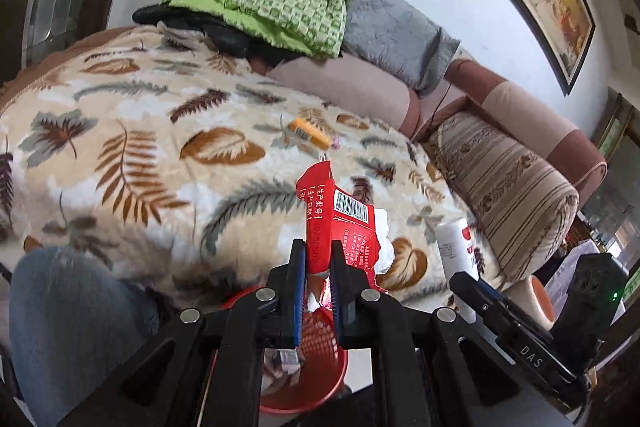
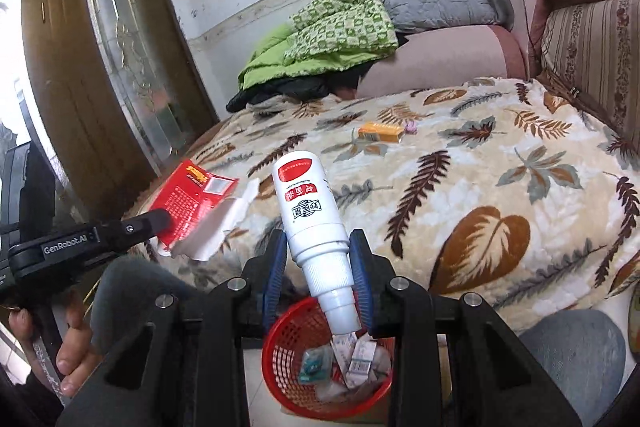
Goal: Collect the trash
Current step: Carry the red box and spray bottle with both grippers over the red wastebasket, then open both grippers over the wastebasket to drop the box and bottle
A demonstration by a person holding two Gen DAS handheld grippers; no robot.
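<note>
Red torn packet (image 1: 340, 223) is clamped between the fingers of the left tool (image 1: 318, 267), standing up beyond its tips, with the red mesh basket (image 1: 320, 347) directly beneath the tool. The right tool (image 2: 320, 267) grips a white bottle (image 2: 310, 211) around its lower body, nozzle end pointing back and down toward the same basket (image 2: 288, 327), body slanting forward and left of the tips. An orange box (image 2: 380, 131) lies uncollected on the leaf-print bed (image 2: 520, 155), well ahead of both tools. Risk, in my judgement: the bottle is round and smooth, held off-axis, and could twist or slip and land outside the rim; the light packet could catch on a finger pad when freed, or flutter wide. The basket's near rim is hidden behind each tool's body, its contents are only partly legible, and the packet's lower end is covered by the fingers.
</note>
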